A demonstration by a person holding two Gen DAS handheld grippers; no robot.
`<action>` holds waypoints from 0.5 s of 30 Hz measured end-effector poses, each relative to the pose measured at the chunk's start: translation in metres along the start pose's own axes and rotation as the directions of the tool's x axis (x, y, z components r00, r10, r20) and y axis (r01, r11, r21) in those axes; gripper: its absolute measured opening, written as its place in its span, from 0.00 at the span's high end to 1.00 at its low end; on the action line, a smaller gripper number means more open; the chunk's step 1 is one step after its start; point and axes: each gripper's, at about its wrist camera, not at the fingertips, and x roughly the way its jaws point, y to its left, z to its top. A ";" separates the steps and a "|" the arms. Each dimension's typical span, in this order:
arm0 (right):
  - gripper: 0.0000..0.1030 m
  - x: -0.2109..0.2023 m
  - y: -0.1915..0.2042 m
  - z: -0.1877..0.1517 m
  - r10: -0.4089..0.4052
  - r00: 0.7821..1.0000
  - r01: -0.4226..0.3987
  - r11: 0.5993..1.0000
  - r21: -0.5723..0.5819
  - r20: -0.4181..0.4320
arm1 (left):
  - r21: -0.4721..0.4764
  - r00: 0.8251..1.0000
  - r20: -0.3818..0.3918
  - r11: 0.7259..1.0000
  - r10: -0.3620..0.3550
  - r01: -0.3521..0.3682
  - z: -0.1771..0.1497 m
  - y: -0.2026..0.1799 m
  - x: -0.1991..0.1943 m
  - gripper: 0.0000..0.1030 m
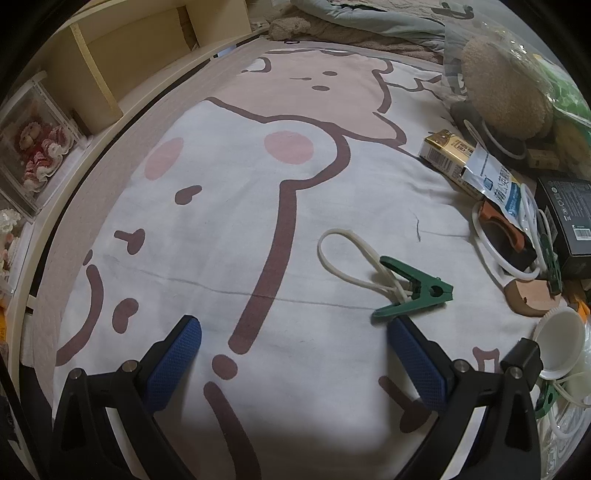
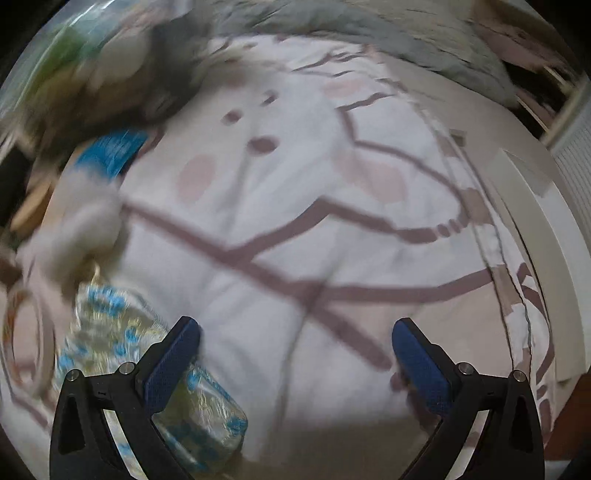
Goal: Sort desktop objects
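Observation:
My left gripper (image 1: 293,328) is open and empty above a cartoon-print bedsheet (image 1: 221,221). A green clamp (image 1: 413,291) holding a loop of white cord (image 1: 347,258) lies just past the right fingertip (image 1: 400,328). At the right lie a yellow carton (image 1: 447,155), a blue-and-white sachet (image 1: 498,184), a black box (image 1: 569,221), a wooden block (image 1: 532,295) and a white cup (image 1: 561,343). My right gripper (image 2: 295,328) is open and empty over the sheet (image 2: 295,203); that view is blurred. A crinkly blue-patterned packet (image 2: 122,332) lies by its left finger (image 2: 173,362).
A tan plush ball (image 1: 506,92) and a grey blanket (image 1: 369,18) lie at the back. A pale shelf unit (image 1: 110,74) with a clear doll case (image 1: 33,147) stands left of the bed. A white panel (image 2: 535,221) borders the right side.

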 end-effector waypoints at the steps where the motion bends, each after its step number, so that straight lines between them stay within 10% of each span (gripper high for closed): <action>1: 0.00 -0.002 0.002 -0.004 0.016 1.000 -0.017 1.000 -0.019 -0.014 | 0.000 1.000 0.000 1.000 0.001 -0.001 0.000 0.000 0.000 0.00; 15: 0.00 -0.051 0.048 -0.027 0.321 0.947 -0.298 0.909 -0.291 0.033 | -0.017 1.000 0.001 1.000 0.006 -0.006 0.000 0.003 -0.001 0.00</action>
